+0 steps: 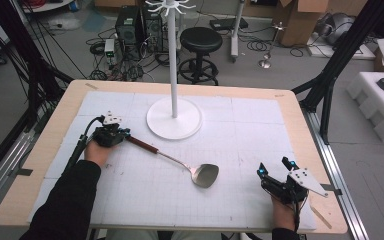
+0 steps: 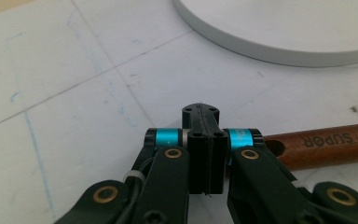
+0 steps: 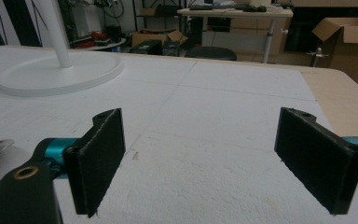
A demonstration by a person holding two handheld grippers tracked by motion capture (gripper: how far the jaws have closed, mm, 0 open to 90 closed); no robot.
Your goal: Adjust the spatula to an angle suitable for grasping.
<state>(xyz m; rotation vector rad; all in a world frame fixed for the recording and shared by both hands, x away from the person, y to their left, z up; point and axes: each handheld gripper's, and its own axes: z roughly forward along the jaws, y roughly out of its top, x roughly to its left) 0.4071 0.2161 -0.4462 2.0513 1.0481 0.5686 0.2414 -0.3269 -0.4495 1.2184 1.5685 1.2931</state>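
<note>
The left tongs (image 2: 200,154) are pressed together with nothing pinched between the pads; the wooden handle (image 2: 324,144) of a spatula (image 1: 180,162) is seen just beside them, passing behind one jaw. In the high view the left tongs (image 1: 122,134) are found at the handle's end, near the left side of the bench (image 1: 45,150). The spatula is laid flat on the white gridded mat (image 1: 240,125), its metal blade (image 1: 206,175) pointed toward the person's side. The right tongs (image 3: 214,158) are spread wide and empty, held low over the mat, well apart from the spatula. A white stand's round base (image 1: 174,118) is placed beyond the handle.
</note>
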